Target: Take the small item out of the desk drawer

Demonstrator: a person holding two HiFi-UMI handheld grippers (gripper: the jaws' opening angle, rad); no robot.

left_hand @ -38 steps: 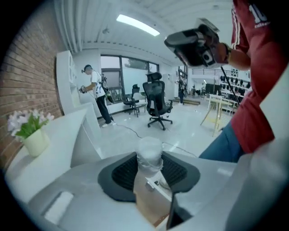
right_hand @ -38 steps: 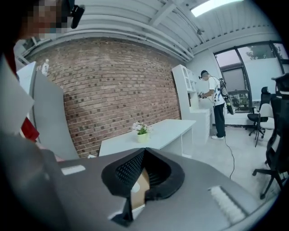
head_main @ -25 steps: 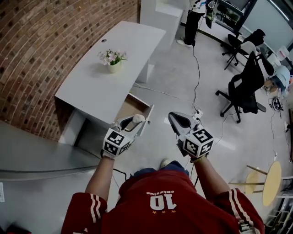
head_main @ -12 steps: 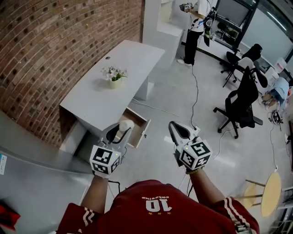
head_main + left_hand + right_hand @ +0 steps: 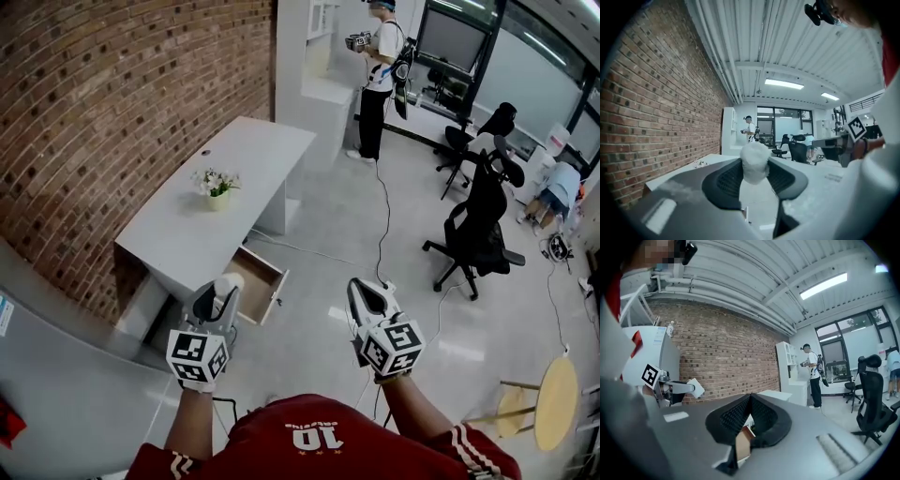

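Left tongs (image 5: 225, 285) now back from the open drawer (image 5: 266, 292), clamped on white lump (image 5: 754, 161); right tongs (image 5: 356, 284) closed; flowerpot (image 5: 217, 199) on desk (image 5: 246, 169).

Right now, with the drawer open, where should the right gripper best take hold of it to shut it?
Grip the drawer by the top edge of its front panel, coming from above: it stands upright, thin, and clear of the desk. The right gripper is shut and empty; open it first.
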